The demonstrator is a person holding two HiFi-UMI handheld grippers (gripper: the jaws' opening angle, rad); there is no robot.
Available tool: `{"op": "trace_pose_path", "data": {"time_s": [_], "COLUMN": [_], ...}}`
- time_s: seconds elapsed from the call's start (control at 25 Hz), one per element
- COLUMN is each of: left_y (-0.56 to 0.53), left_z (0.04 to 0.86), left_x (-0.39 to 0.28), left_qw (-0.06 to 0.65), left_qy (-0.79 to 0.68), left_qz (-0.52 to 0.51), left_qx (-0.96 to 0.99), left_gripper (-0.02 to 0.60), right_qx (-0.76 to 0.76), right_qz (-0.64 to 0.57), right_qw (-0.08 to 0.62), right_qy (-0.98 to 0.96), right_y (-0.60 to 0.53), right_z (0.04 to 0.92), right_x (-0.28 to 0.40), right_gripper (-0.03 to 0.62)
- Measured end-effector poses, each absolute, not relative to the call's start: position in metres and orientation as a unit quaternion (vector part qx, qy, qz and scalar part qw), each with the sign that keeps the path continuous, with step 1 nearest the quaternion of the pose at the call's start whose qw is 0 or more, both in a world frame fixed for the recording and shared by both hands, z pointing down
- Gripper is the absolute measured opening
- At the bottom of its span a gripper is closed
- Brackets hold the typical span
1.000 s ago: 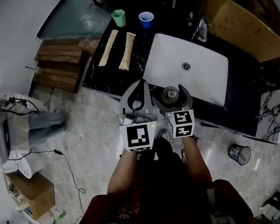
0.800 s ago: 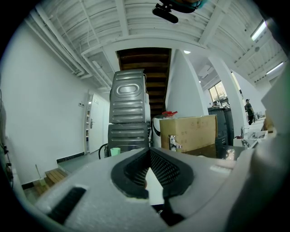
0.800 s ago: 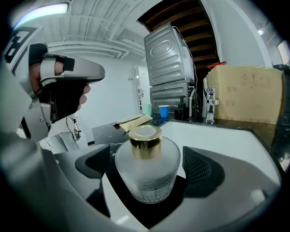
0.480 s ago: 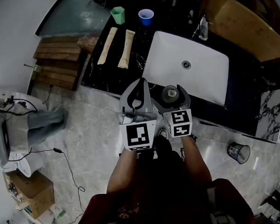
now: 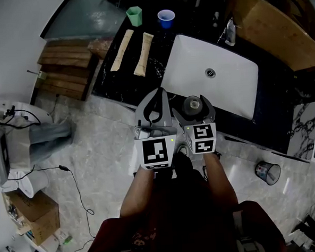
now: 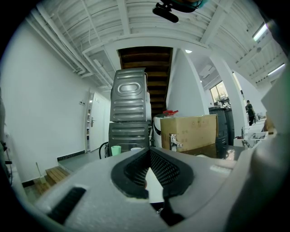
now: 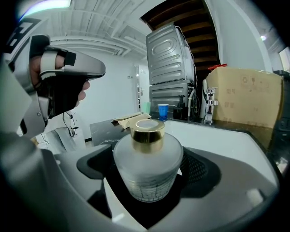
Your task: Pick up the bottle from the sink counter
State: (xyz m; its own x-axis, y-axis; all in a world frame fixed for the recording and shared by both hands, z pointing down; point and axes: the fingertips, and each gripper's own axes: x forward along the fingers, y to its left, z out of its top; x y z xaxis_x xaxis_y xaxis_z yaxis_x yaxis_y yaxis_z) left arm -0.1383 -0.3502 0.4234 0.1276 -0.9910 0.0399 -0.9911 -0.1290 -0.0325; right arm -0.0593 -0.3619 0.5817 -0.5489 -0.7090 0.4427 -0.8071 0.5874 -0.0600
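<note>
Right gripper (image 5: 192,102) level, jaws closing around bottle (image 7: 147,168), contact unclear; left gripper (image 5: 156,95) alongside, jaws together.

Left tool (image 6: 149,156) jaws together, nothing btwn; beyond: stacked grey machines (image 6: 130,115), cardboard box (image 6: 192,129) (tap (image 6: 174,142) in front).

Bottle (image 7: 147,167): frosted white, faint dark grid pattern low down. Cap (image 7: 147,132): gold. Sink (image 5: 191,62): white. Surface (image 5: 109,83): black, probably white-veined marble, too dark to confirm. Green cup (image 5: 134,15), blue cup (image 5: 166,18).
</note>
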Motion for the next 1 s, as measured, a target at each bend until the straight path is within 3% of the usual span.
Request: {"op": "trace_pose_path", "data": {"time_s": [0.52,1.0], "left_y": [-0.3490,-0.3480], "left_z": [0.4258,0.4269], "left_x": [-0.1396,-0.1382], "left_qw": [0.007,0.010], "left_qy": [-0.661,-0.658], "left_qz": [0.029,0.036], "left_qx": [0.750,0.752], "left_gripper": [0.003,0.003], "right_qx": [0.457,0.459], "right_qz": [0.108,0.100], "right_qw": [0.196,0.195], "right_qy": [-0.861,-0.861], "right_y": [-0.3647,-0.3652], "right_z": [0.5763,0.5762], "right_x": [-0.0537,-0.0533], "right_gripper": [0.342,0.336]}}
